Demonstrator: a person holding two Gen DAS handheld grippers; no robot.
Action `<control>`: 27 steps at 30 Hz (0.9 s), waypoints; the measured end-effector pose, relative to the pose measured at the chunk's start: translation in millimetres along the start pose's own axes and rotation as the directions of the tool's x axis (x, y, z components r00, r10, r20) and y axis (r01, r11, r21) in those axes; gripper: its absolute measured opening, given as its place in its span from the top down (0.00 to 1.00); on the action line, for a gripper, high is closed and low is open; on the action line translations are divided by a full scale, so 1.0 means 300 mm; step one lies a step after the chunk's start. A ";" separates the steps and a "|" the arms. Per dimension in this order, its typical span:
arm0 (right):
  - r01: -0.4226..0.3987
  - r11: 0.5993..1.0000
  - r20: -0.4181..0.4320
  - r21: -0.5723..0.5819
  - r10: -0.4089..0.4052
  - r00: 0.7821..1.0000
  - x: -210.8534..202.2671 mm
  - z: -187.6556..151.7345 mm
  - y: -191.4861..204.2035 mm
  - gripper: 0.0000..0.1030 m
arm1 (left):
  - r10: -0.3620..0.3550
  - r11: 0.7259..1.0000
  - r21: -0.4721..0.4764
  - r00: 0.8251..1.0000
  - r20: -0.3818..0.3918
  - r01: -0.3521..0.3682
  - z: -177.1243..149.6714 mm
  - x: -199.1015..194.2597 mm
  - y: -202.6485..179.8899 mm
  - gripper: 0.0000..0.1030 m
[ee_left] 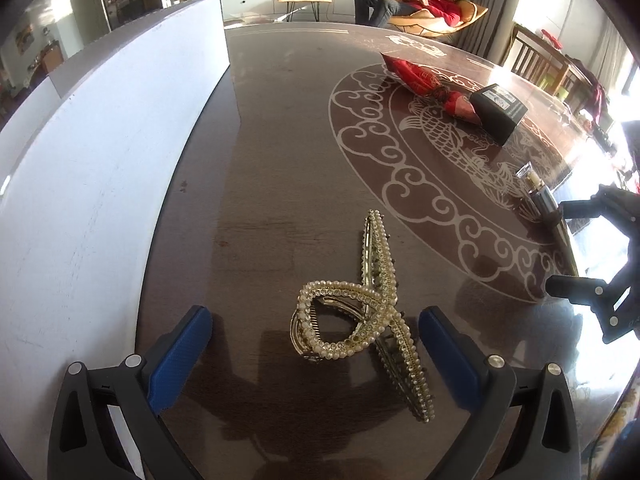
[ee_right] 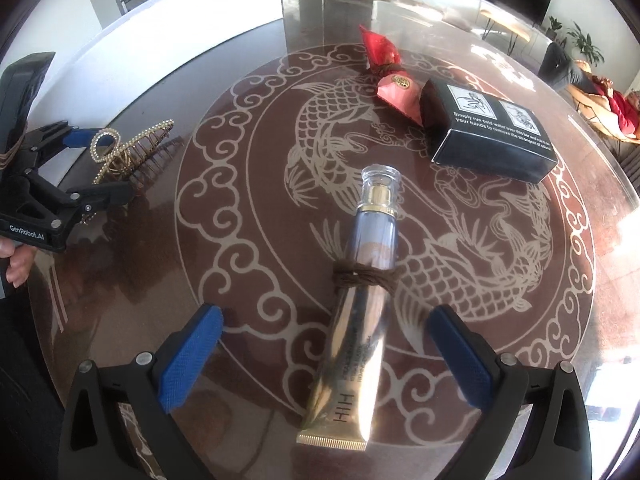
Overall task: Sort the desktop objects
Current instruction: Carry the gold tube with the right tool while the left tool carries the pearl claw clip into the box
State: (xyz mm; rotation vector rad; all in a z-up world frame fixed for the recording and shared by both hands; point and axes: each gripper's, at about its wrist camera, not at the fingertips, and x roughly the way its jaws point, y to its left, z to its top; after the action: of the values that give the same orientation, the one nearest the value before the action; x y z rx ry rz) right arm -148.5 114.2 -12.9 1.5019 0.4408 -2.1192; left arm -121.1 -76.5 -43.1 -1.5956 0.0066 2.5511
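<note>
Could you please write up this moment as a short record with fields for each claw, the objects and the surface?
left claw: open, fingers on either side of the pearl hair clip, not touching it
right claw: open, straddling the gold tube
gold tube: lying flat, clear cap pointing away, brown hair tie wrapped around it
black box: far right, beside the red pouch
surface: dark table with fish pattern
white bin: left edge of table
</note>
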 end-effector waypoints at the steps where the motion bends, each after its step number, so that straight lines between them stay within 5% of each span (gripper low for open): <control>1: -0.002 1.000 -0.021 -0.003 0.002 1.000 0.002 0.020 -0.004 0.09 | -0.025 0.999 -0.028 1.000 0.008 0.025 0.004 -0.004 0.009 0.00; 3: 0.020 1.000 -0.032 -0.018 -0.020 0.999 -0.001 0.048 -0.003 0.23 | -0.039 0.998 -0.057 0.998 0.041 0.042 -0.001 -0.015 0.009 0.03; 5: 0.026 1.000 -0.041 -0.001 -0.026 0.999 -0.011 0.051 0.000 0.46 | 0.049 0.999 0.003 0.995 0.083 -0.050 -0.028 -0.025 -0.031 0.38; 7: 0.028 1.000 -0.027 -0.013 -0.029 0.999 -0.028 0.041 0.016 0.72 | 0.070 0.994 0.073 0.989 0.129 -0.079 -0.060 -0.039 -0.075 0.52; 12: 0.024 1.000 0.075 -0.011 -0.023 0.997 -0.077 -0.002 0.045 0.74 | 0.033 0.999 0.010 0.981 0.191 -0.035 -0.124 -0.129 -0.071 0.56; 18: -0.037 0.999 0.177 -0.017 0.040 0.983 -0.207 0.028 0.121 0.74 | 0.016 0.998 -0.068 0.948 0.319 0.006 -0.206 -0.354 -0.051 0.56; 22: -0.074 0.994 0.260 -0.086 0.094 0.961 -0.328 0.158 0.242 0.74 | 0.030 0.992 -0.123 0.905 0.424 0.025 -0.218 -0.570 0.027 0.56; 27: -0.127 0.966 0.363 -0.223 0.204 0.909 -0.488 0.382 0.486 0.74 | 0.133 0.974 -0.225 0.863 0.488 -0.023 -0.201 -0.774 0.261 0.56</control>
State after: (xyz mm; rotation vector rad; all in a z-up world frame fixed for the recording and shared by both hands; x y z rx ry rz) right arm -115.9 -35.3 167.1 0.9470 0.3486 -2.0982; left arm 24.1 -184.1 133.0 -0.9449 -0.2665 3.0404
